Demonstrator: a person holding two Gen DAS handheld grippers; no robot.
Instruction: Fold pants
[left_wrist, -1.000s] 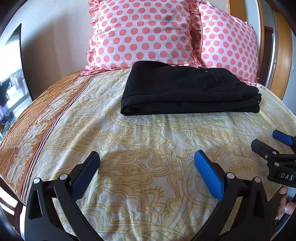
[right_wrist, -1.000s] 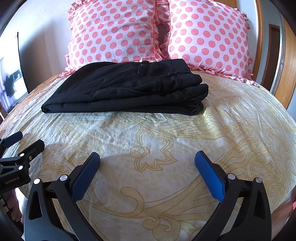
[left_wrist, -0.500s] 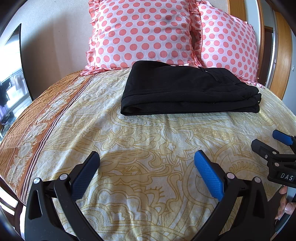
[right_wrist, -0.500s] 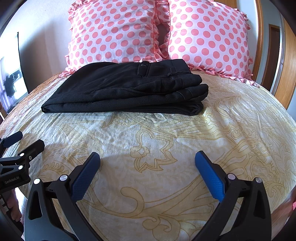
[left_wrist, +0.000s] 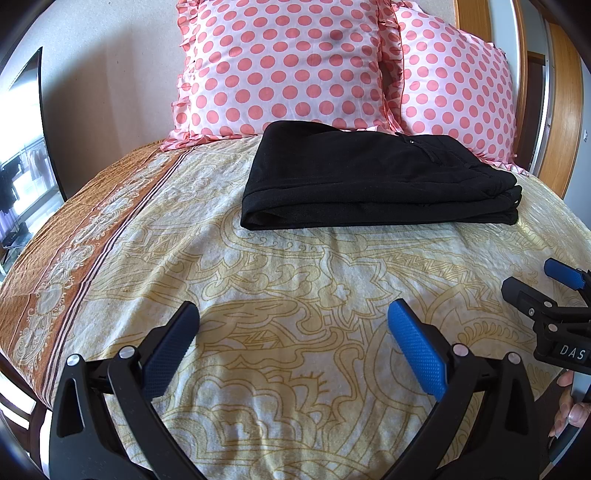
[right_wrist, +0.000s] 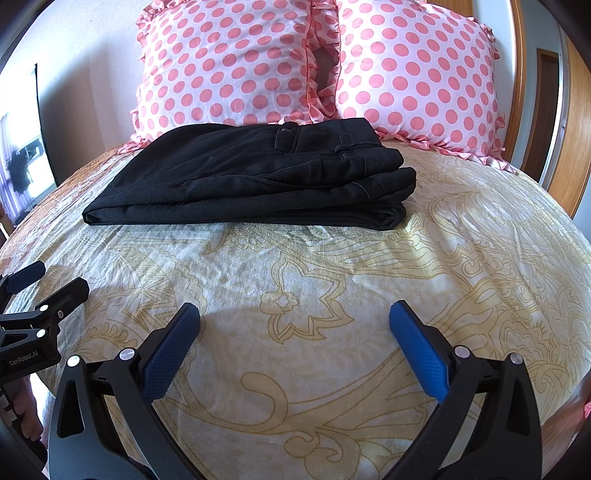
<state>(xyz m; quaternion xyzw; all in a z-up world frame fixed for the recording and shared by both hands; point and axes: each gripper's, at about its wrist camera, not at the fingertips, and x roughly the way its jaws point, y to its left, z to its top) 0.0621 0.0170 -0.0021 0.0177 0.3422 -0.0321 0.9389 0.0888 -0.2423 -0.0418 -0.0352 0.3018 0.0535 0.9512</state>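
Black pants (left_wrist: 373, 181) lie folded into a flat stack on the bed, just in front of the pillows; they also show in the right wrist view (right_wrist: 258, 181), waistband at the right. My left gripper (left_wrist: 293, 314) is open and empty, held over the bedspread well short of the pants. My right gripper (right_wrist: 295, 314) is open and empty, also short of the pants. Each gripper shows at the edge of the other's view: the right one (left_wrist: 543, 280), the left one (right_wrist: 44, 280).
A yellow patterned bedspread (left_wrist: 295, 269) with an orange border (left_wrist: 74, 240) covers the bed. Two pink polka-dot pillows (right_wrist: 229, 62) (right_wrist: 413, 70) stand at the headboard. A wooden door frame (right_wrist: 576, 122) is at the right, a window (left_wrist: 22, 173) at the left.
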